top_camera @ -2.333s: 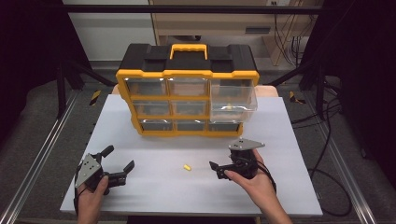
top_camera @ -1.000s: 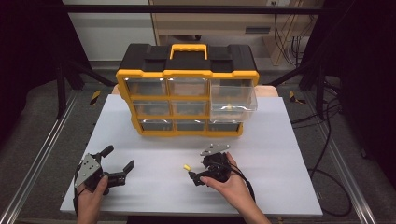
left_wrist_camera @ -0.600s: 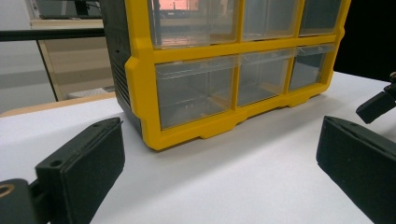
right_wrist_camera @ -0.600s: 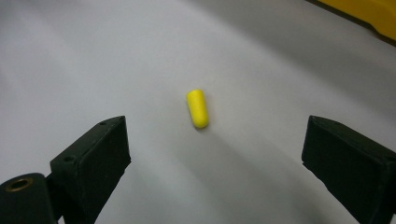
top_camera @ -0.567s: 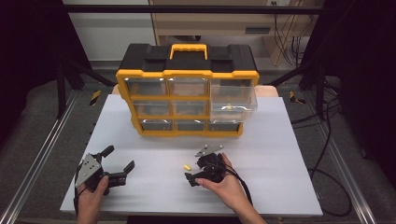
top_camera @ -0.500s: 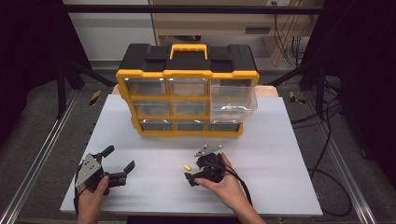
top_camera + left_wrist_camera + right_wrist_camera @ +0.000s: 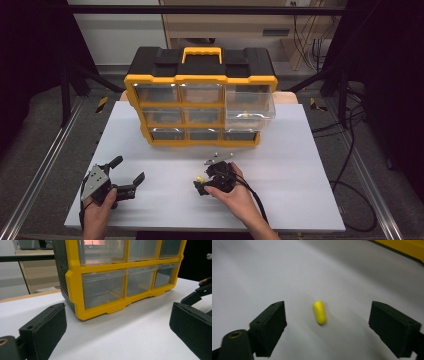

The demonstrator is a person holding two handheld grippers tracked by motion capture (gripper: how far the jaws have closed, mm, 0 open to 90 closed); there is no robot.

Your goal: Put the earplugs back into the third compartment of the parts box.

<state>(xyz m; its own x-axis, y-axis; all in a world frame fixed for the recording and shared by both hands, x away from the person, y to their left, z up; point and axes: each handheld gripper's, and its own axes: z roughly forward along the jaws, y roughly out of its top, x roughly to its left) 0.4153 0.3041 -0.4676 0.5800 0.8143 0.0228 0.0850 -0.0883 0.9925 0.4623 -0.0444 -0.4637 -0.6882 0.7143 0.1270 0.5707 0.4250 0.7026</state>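
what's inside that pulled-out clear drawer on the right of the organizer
In the high view, the pulled-out drawer of the organizer shows a faint yellowish speck through its clear wall; too small to identify. The rest of its floor is blurred by glare.

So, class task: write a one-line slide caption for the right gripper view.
Open right claw straddling a small yellow plug lying on the white table, pads not touching it.

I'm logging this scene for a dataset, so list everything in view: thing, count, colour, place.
Small capsule-shaped piece: one, yellow, lying on the table between the open jaws, untouched.
Drawer organiser: one, yellow and black, clear drawers, table's far side.
Pulled-out drawer: one, clear, organiser's right column.
Table: one, white.
Left gripper: one, black, open, near-left of the table.
Right gripper: one, black, jaws just been closing, around the piece.
Hands: two, holding the grippers.
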